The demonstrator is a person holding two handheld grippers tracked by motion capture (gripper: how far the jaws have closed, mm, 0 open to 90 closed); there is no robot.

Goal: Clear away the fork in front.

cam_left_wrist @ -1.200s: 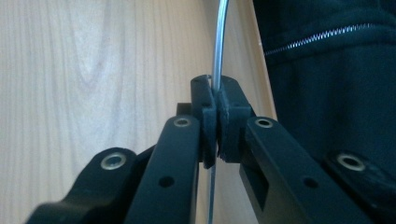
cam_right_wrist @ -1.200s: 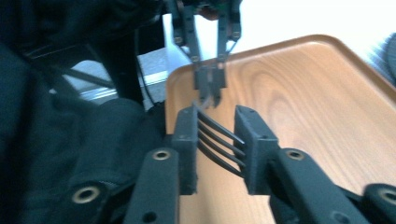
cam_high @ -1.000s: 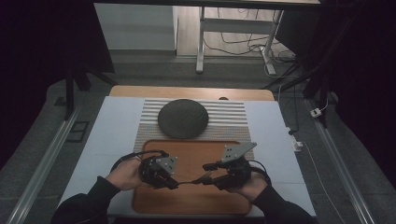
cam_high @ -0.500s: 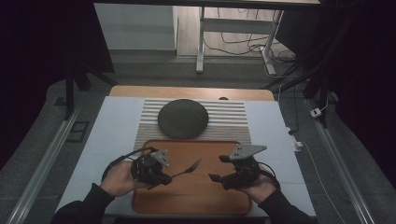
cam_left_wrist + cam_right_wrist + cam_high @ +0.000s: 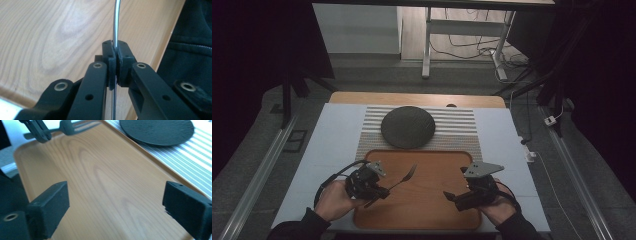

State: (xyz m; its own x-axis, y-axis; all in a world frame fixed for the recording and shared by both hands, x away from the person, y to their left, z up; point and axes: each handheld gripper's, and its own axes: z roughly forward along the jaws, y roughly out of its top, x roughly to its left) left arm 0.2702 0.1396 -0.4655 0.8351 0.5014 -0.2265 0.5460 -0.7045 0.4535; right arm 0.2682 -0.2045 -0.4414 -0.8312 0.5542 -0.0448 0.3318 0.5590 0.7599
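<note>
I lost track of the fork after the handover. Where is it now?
In the high view the fork sits in the left claw, held above the left part of the wooden tray, tines pointing toward the dark plate.

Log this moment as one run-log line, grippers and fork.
left gripper: shut on fork | right gripper: open, jaws just opened, nothing between | fork: above tray | plate: beyond tray

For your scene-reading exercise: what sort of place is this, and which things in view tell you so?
Probably a lab or studio bench staged as a dining place. A wooden tray, a dark plate on a striped mat and a fork suggest table setting; the dark surround and loose floor cables suggest a recording setup.
</note>
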